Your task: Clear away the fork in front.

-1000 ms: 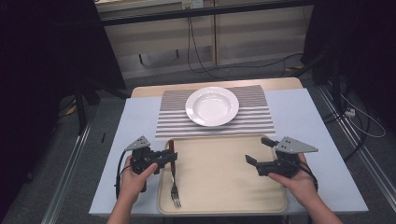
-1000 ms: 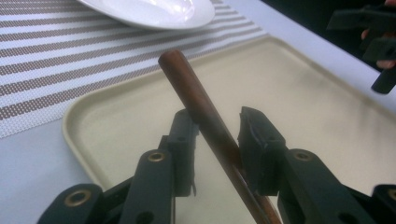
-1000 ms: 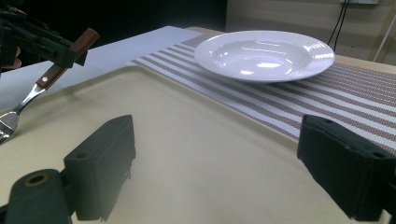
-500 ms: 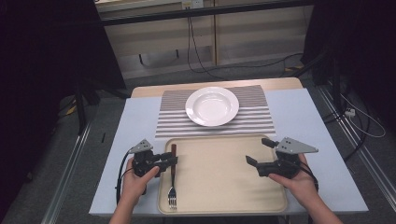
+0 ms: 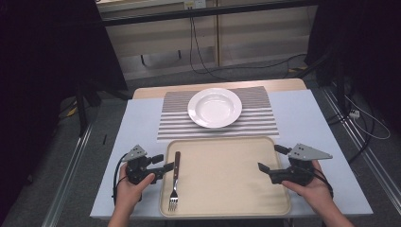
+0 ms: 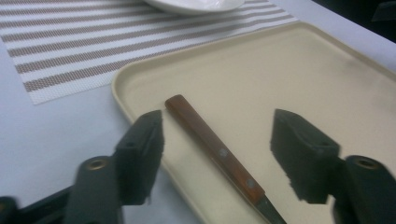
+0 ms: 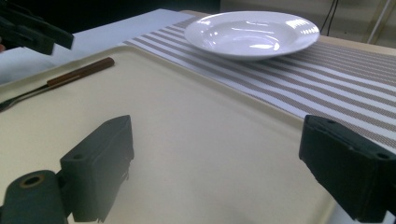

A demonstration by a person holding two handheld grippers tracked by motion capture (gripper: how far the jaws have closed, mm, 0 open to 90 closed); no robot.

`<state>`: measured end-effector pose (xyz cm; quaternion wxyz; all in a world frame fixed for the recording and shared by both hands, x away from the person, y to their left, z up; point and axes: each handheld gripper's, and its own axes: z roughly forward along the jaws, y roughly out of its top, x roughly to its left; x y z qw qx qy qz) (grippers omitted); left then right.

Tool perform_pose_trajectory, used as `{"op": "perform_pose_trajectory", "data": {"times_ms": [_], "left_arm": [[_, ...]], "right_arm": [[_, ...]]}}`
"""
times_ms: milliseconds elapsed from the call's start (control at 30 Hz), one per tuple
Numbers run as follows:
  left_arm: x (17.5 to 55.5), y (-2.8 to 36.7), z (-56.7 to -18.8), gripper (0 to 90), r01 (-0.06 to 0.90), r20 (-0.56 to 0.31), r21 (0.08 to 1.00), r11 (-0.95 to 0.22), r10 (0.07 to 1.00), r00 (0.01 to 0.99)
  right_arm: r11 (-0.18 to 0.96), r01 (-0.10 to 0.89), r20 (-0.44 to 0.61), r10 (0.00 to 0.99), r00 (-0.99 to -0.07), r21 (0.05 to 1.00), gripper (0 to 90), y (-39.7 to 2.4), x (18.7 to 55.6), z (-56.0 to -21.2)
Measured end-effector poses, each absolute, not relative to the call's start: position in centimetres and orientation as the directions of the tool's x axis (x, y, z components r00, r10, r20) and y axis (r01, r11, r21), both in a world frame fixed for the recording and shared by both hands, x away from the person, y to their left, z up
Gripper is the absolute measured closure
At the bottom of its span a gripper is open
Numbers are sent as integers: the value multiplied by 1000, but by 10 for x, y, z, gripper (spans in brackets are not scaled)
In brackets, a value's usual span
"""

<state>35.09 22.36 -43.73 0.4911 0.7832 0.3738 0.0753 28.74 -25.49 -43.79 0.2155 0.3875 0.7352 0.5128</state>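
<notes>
1. High view: the left tongs [image 5: 166,166] have slid toward the person along the tray's left side over the last second, and they now sit level with the wooden handle of the fork [image 5: 174,180], at the rim of the tray [image 5: 279,194].
2. The left gripper view shows those tongs spread wide, the fork [image 6: 219,154] handle lying between the jaws but touched by neither.
3. That suggests the reach is nearly finished; closing on the handle looks like the step in hand.
4. The fork lies flat in the tray along its left edge, tines toward the person, handle toward the placemat [image 5: 255,124].
5. The right tongs [image 5: 268,160] have stayed put, spread and empty, straddling the tray's right rim.
6. Edges: one left jaw sits outside the raised rim over the counter [image 5: 135,132], so the rim may hinder a low pinch.
7. Open room: the tray's middle is bare, and the path to the plate [image 5: 214,108] on the placemat is unobstructed.
</notes>
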Motion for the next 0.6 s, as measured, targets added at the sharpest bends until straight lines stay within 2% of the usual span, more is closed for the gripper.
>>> {"op": "perform_pose_trajectory", "data": {"times_ms": [233, 433, 500, 600], "left_arm": [[335, 244, -431, 237, 486, -208, 841, -237, 689, 695], [329, 252, -436, 175, 486, -238, 852, -194, 683, 690], [329, 251, -434, 165, 469, -218, 857, -213, 675, 705], [328, 252, -430, 139, 458, -233, 872, -171, 678, 697]], "right_arm": [[169, 370, 87, 807, -584, 913, 100, -272, 276, -441], [154, 387, 102, 818, -566, 909, 101, -282, 271, -446], [167, 385, 90, 819, -566, 908, 101, -283, 272, -446], [168, 388, 92, 818, -568, 906, 100, -281, 273, -448]]}}
